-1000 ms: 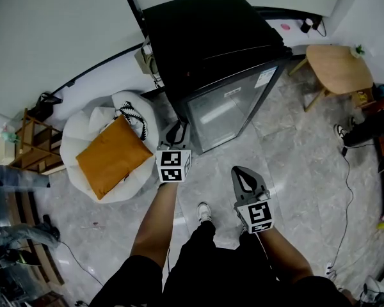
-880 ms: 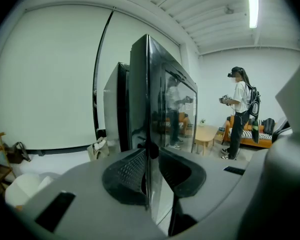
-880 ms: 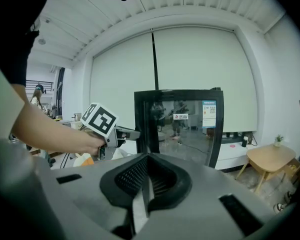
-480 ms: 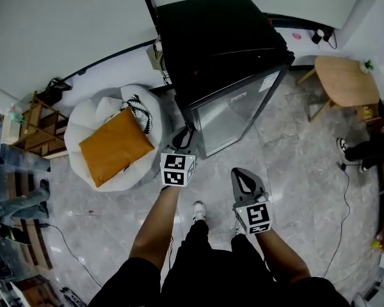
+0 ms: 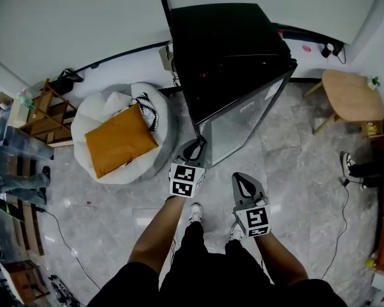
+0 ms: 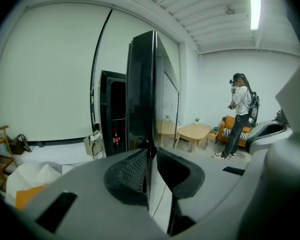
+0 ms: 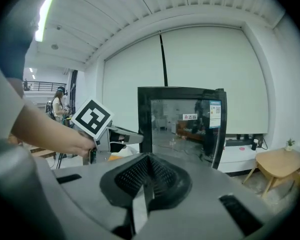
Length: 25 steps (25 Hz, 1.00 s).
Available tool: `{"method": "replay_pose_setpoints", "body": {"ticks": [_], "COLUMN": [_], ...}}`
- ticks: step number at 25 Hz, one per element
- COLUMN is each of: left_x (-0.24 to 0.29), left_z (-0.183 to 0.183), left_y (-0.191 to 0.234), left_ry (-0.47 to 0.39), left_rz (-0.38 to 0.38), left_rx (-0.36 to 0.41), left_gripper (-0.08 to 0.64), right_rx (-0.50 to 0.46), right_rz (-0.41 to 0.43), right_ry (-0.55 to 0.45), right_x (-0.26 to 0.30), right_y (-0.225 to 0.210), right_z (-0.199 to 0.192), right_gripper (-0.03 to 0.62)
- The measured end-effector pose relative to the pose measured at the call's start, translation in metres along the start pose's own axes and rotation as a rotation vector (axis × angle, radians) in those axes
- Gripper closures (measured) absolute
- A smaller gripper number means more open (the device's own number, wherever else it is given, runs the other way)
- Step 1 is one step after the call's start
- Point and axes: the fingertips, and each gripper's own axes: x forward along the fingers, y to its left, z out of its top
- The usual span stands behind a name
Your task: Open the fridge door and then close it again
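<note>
A black fridge with a glass door stands against the wall. The door hangs partly open. In the left gripper view its edge runs between the jaws, and the dark inside with a bottle shows to the left. My left gripper is shut on that door edge, at the door's left side. My right gripper hangs lower right of it, shut on nothing. From the right gripper view, the glass door faces me and the left gripper reaches in from the left.
A white beanbag with an orange cushion lies left of the fridge. A wooden shelf is further left. A round wooden table stands to the right. Cables trail over the marble floor. A person stands across the room.
The fridge has shifted rightward and up in the head view. My left gripper has stayed at the door's left edge and dropped lower in the frame. The right gripper barely moved.
</note>
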Motion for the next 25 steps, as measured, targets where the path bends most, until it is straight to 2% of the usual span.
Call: {"method": "replay_pose_setpoints", "body": {"ticks": [6, 11, 25], "left_x": [-0.010, -0.019, -0.033], "left_z": [-0.004, -0.010, -0.017], "left_y": [-0.028, -0.051, -0.145], "left_ry": [-0.002, -0.003, -0.016], "left_rz": [0.026, 0.063, 0.049], "left_rx": [0.002, -0.033, -0.025], "left_gripper": [0.491, 0.491, 0.505], "right_rx": [-0.001, -0.017, -0.056], "right_rz": [0.016, 0.027, 0.075], "right_ry": [-0.005, -0.001, -0.030], "right_x": [-0.021, -0.043, -0.095], "right_y": [-0.004, -0.008, -0.019], "right_z": [-0.007, -0.018, -0.025], "right_gripper": [0.577, 0.577, 0.577]}}
